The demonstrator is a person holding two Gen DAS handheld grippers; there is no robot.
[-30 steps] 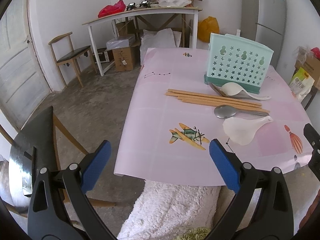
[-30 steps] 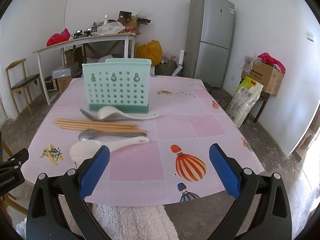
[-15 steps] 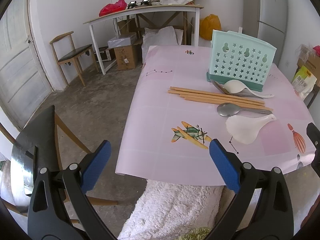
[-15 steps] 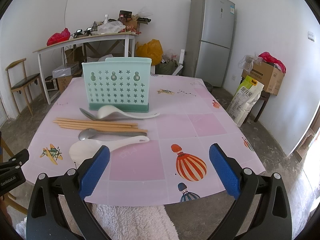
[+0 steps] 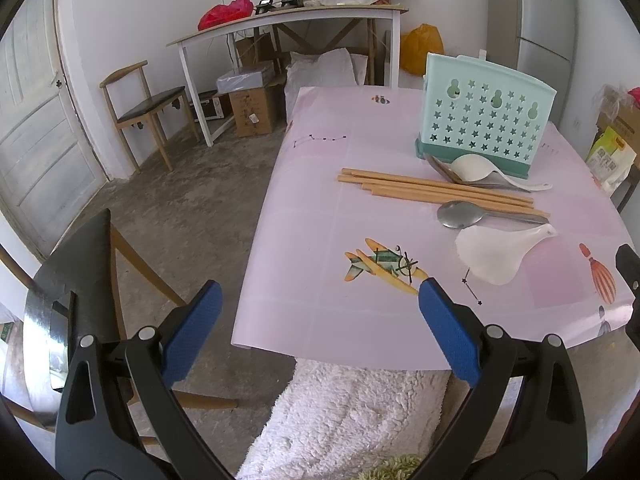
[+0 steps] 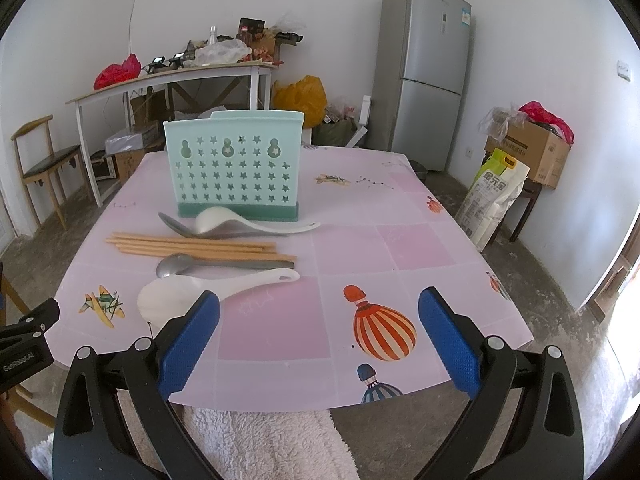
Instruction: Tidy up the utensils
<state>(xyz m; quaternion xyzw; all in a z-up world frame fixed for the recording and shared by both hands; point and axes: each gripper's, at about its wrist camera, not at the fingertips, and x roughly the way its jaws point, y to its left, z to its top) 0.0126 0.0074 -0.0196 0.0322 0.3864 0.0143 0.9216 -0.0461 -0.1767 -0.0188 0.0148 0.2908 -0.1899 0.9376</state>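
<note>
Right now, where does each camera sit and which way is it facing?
Left wrist: on the left tongs, off the table's near left corner, facing across to the utensil holder; its own open fingers show, plus the right tongs' edge.
Right wrist: on the right tongs, at the near edge, facing the utensil holder squarely; open fingers show.
Shared: chopsticks, rice paddle.

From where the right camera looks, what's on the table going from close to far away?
White rice paddle → metal spoon → wooden chopsticks → white soup spoon, lying on another metal spoon → mint green utensil holder.
</note>
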